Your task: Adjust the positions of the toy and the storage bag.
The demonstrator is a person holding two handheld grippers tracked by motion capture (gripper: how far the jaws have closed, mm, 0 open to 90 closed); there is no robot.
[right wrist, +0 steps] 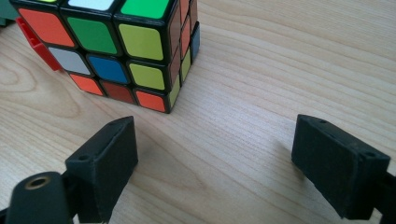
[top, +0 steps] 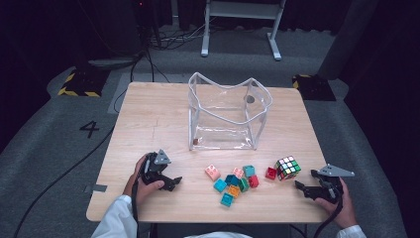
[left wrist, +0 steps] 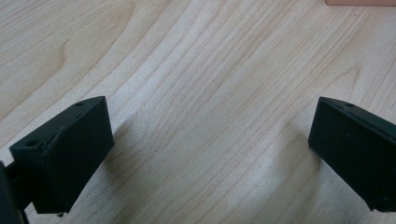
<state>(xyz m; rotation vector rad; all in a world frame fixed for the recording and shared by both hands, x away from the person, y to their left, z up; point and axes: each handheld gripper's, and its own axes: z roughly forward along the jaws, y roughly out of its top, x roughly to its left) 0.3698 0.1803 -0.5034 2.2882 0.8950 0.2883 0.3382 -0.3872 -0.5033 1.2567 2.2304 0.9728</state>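
Observation:
A scrambled puzzle cube [top: 288, 167] [right wrist: 116, 46] sits on the wooden table [top: 158, 119] at the right front, with a red brick [top: 271, 173] against its left side. Left of it lies a cluster of several small bricks [top: 233, 181] in pink, teal, orange, green and red. A clear plastic pouch [top: 228, 114] stands open behind them. My right gripper [top: 303, 188] [right wrist: 215, 163] rests open just right of the cube, nothing between its jaws. My left gripper [top: 171, 181] [left wrist: 210, 158] lies open on bare wood at the left front, jaws wide and empty.
Bare wood stretches across the table's left half and back left. The table's front edge runs just below both hands. A white-legged stand [top: 240, 25] and cables lie on the grey floor beyond the table.

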